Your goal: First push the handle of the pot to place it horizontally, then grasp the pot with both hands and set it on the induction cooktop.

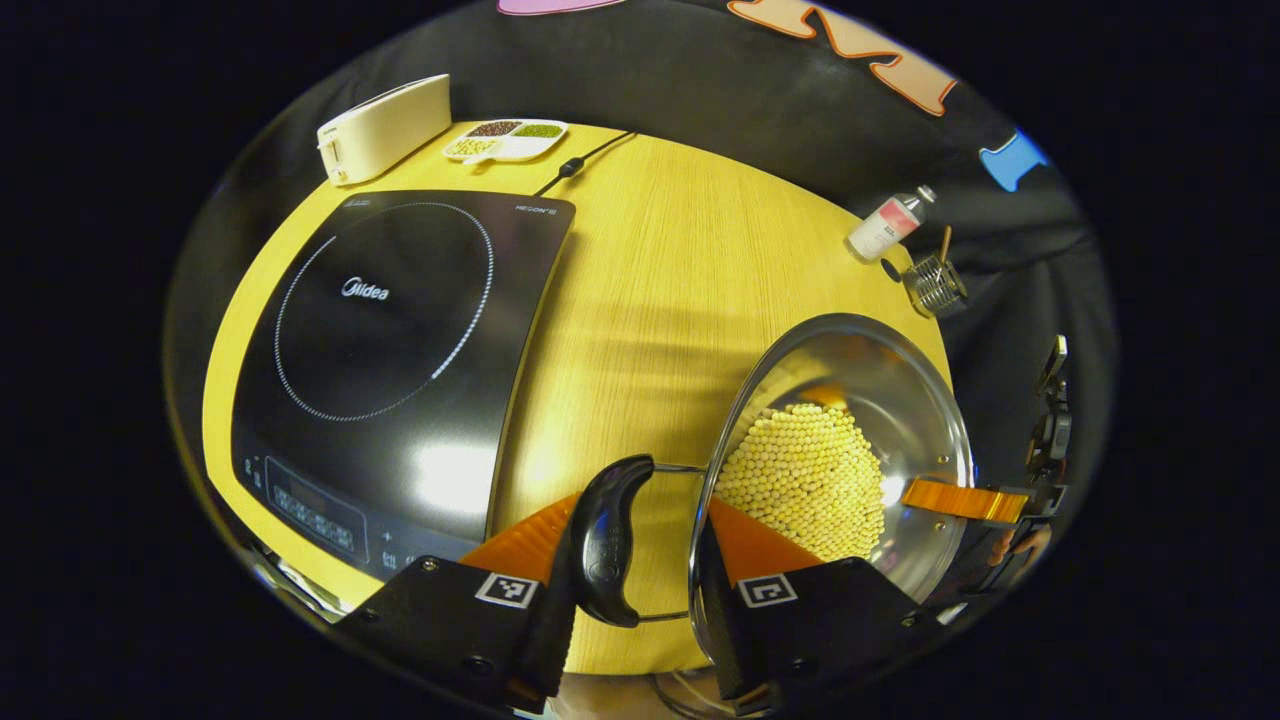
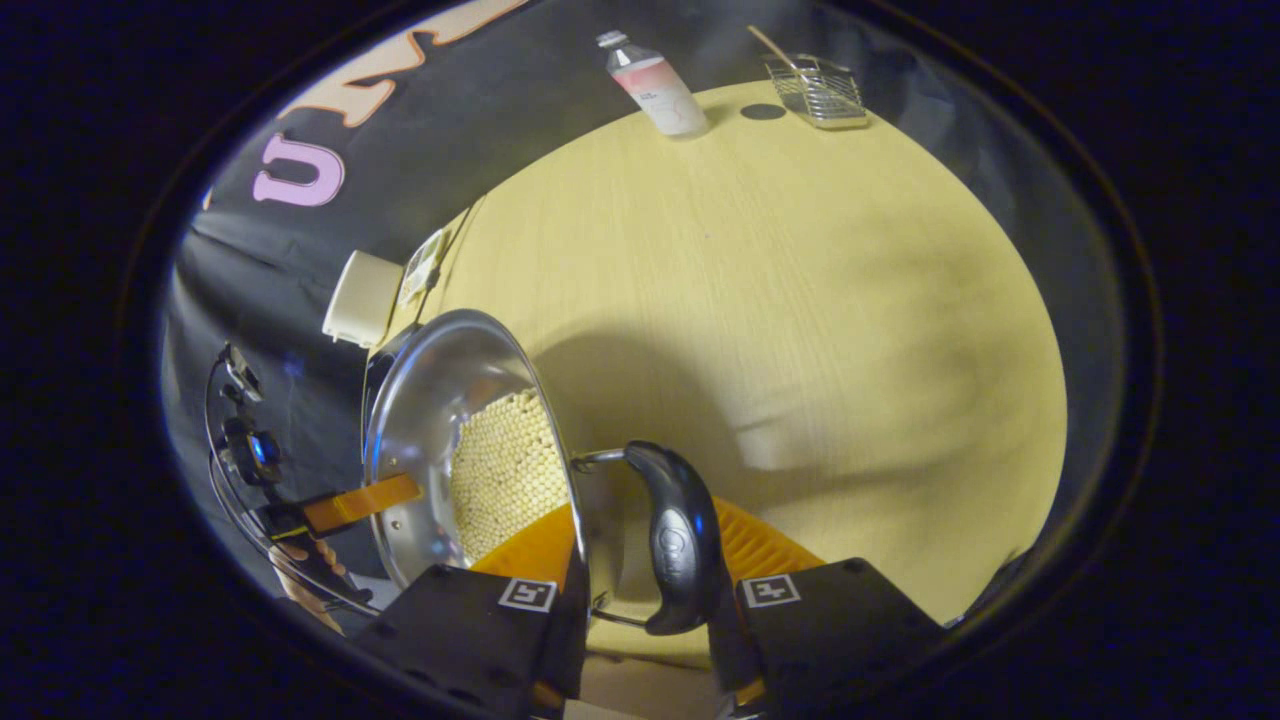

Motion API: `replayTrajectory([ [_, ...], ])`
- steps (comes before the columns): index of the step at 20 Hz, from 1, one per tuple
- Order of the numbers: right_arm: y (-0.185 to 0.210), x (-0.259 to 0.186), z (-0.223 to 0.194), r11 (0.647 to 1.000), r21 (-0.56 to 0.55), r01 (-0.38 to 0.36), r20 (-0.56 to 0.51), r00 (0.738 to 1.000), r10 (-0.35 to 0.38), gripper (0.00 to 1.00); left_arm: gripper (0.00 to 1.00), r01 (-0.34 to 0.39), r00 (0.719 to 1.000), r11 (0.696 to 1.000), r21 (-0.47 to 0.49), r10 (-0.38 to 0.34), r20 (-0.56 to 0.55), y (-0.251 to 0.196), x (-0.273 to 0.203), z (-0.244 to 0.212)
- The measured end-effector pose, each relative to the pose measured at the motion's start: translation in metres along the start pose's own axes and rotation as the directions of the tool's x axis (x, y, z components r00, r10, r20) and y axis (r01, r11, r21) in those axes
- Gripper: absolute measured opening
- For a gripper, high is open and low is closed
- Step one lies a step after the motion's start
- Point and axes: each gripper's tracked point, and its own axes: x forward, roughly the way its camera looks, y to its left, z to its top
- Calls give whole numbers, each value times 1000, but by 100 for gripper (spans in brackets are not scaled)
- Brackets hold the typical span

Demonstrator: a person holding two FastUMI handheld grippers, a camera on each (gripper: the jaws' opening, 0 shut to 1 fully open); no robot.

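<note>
A steel pot holding several pale yellow beans sits to the right of the black induction cooktop in the left gripper view. My left gripper is shut on the pot's near black handle, with one finger outside the handle and the other inside the rim. In the right gripper view my right gripper is shut the same way on the opposite handle of the pot. Each view shows the other gripper across the pot. Whether the pot rests on the table I cannot tell.
A cream appliance, a divided dish and a black cable lie behind the cooktop. A bottle and a wire basket stand at the far table edge. Bare wood table stretches beside the pot.
</note>
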Motion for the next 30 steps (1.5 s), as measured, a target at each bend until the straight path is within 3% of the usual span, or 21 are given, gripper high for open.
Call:
replayTrajectory([
  [5, 37, -13, -25, 1000, 10, -4, 1, 1000, 4, 52, 58, 0, 1000, 1000, 21, 0, 1, 29, -35, -2],
  [17, 211, 26, -54, 998, 59, -2, 90, 996, -3, 53, 59, 22, 998, 994, 105, -28, 58, 180, -88, 70],
  [24, 294, 80, -37, 997, 74, 17, 144, 989, -27, 53, 58, 0, 994, 988, 156, -17, 104, 258, -74, 124],
  [25, 302, 88, -33, 997, 79, 18, 145, 989, -30, 52, 58, -6, 994, 986, 167, -13, 113, 265, -74, 132],
  [26, 307, 93, -30, 996, 84, 20, 146, 989, -33, 46, 58, -11, 992, 984, 178, -11, 124, 272, -73, 141],
  [30, 321, 116, -6, 995, 82, 51, 193, 979, -66, 45, 57, -22, 986, 981, 192, -11, 169, 287, -57, 164],
])
